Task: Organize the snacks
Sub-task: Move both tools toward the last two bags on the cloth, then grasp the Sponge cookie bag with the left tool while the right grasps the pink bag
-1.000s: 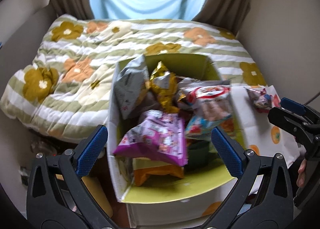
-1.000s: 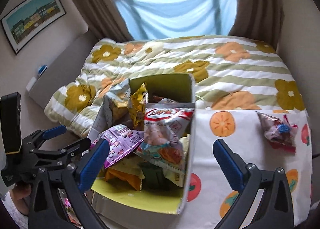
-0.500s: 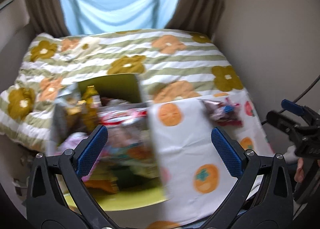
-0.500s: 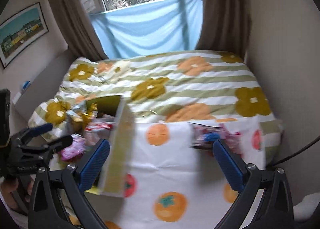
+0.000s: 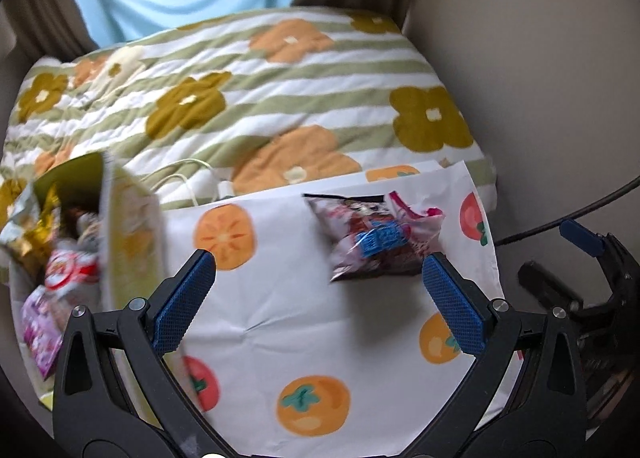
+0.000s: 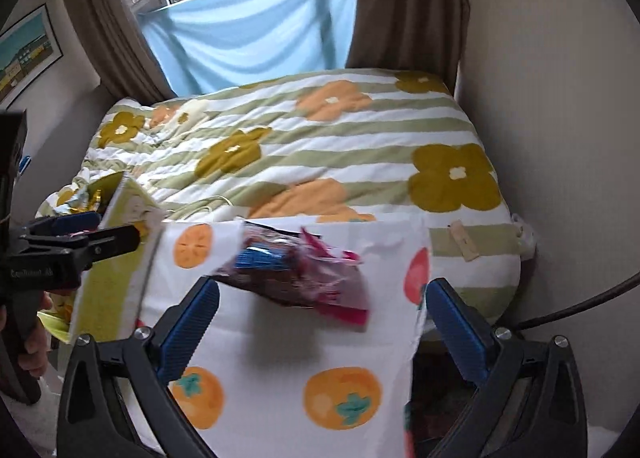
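Note:
A dark red and pink snack bag point(image 5: 372, 240) with a blue patch lies alone on the white cloth with orange fruit prints point(image 5: 304, 322). It also shows in the right wrist view point(image 6: 298, 272). A green-lined box point(image 5: 128, 226) full of snack packets point(image 5: 64, 270) stands at the left; it also shows in the right wrist view point(image 6: 108, 266). My left gripper point(image 5: 318, 298) is open and empty, short of the bag. My right gripper point(image 6: 322, 322) is open and empty, just short of the bag. The bag lies ahead, roughly between its blue pads point(image 6: 192, 322).
A striped quilt with flower prints point(image 6: 320, 150) covers the bed behind the cloth. A white cable point(image 5: 180, 182) lies on the quilt by the box. A wall point(image 6: 560, 138) runs along the right, with a black cable point(image 6: 580, 306) beside it. Curtains and a window are at the back.
Both grippers have swung right, away from the box and toward the lone snack bag. The box has slid to the left edge of both views. Both stay open.

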Available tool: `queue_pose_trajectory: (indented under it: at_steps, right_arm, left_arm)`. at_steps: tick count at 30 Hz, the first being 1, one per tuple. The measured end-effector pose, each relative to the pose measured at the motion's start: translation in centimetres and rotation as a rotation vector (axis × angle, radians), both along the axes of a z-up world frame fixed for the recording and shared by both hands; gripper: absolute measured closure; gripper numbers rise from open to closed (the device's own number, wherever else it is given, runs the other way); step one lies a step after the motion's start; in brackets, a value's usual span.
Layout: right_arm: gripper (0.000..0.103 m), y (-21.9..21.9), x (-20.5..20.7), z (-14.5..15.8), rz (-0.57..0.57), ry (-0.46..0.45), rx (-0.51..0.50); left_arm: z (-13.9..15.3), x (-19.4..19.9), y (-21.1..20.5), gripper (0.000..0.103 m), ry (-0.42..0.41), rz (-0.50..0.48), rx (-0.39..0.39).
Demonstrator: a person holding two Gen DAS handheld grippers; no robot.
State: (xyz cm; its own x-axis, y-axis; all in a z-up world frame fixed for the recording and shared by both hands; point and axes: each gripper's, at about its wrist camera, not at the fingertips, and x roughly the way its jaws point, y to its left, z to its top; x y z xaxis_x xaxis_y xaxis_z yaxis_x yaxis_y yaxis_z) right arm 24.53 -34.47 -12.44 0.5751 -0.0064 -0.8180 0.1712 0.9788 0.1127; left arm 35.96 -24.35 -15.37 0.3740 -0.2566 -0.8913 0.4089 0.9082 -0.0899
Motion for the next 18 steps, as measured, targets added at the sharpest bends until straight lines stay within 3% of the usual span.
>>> queue_pose_trajectory:
  at_steps: [9,15,18]
  right_arm:
    - [0.000,-2.3,2.3,-5.9,-0.003,0.080,0.024]
    - [0.000,-2.7,3.9,-8.6,0.007,0.130,0.009]
    - [0.000,-2.7,4.5,-9.5,0.010,0.151,-0.001]
  left_arm:
    - [-7.5,4.2,-7.4,0.000,0.090,-0.087,0.137]
    - [-12.1,6.1,-8.7,0.000,0.166,-0.104,0.186]
    - [-13.4,6.6,-8.4,0.000,0.202,-0.107,0.166]
